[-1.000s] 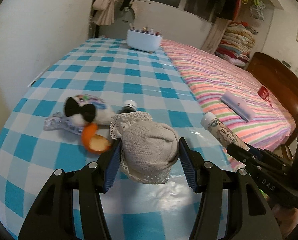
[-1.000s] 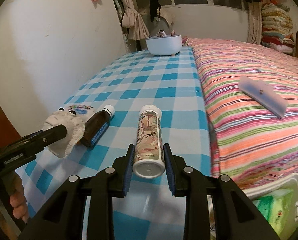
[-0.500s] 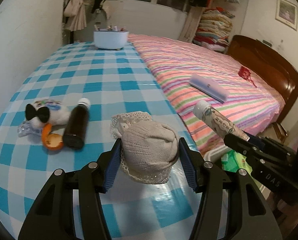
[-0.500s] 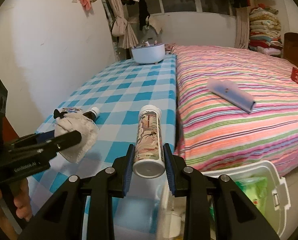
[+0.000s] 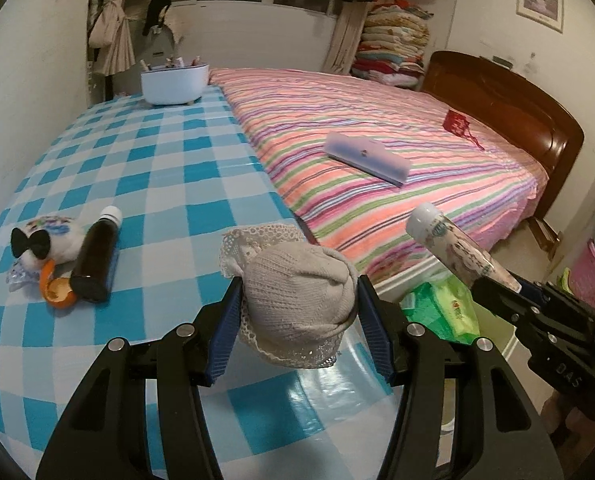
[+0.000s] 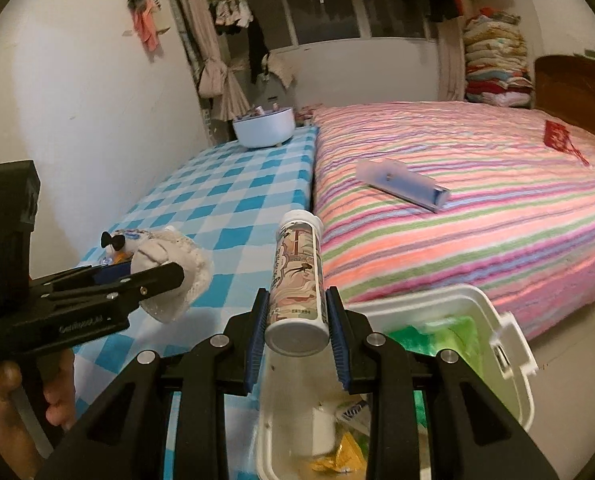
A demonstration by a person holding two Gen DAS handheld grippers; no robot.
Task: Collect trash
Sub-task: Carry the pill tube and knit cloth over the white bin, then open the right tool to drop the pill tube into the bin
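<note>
While both tools are loaded, neither load has yet been released. The left gripper point(image 5: 297, 320), at lower centre of the left wrist view, has its blue pads pressed on either side of a bunched grey knitted sock point(image 5: 297, 300) with a lace cuff; the jaws stand moderately apart because the bundle is bulky, and the cloth hangs clear of the checked tablecloth point(image 5: 169, 160). The right gripper point(image 6: 297, 320), at lower centre of the right wrist view, is closed narrowly on a printed cylindrical tube point(image 6: 297, 280), gripped near its base with the capped end pointing away, which keeps the long body steady.

The white bin point(image 6: 509, 360) sits at lower right of the right wrist view, beside the striped bed point(image 6: 477, 220) and below the table edge, with green packaging point(image 6: 437, 340) and other wrappers already inside. The tube is directly above the bin's near end; judged from this, it is positioned for dropping. The sock is at the left of that view, over the table edge and short of the bin.

Remaining at the left of the left wrist view: a brown bottle point(image 5: 95, 260), an orange peel point(image 5: 57, 290) and a bow-trimmed item point(image 5: 45, 238), lying together on the tablecloth, apparently awaiting collection.
</note>
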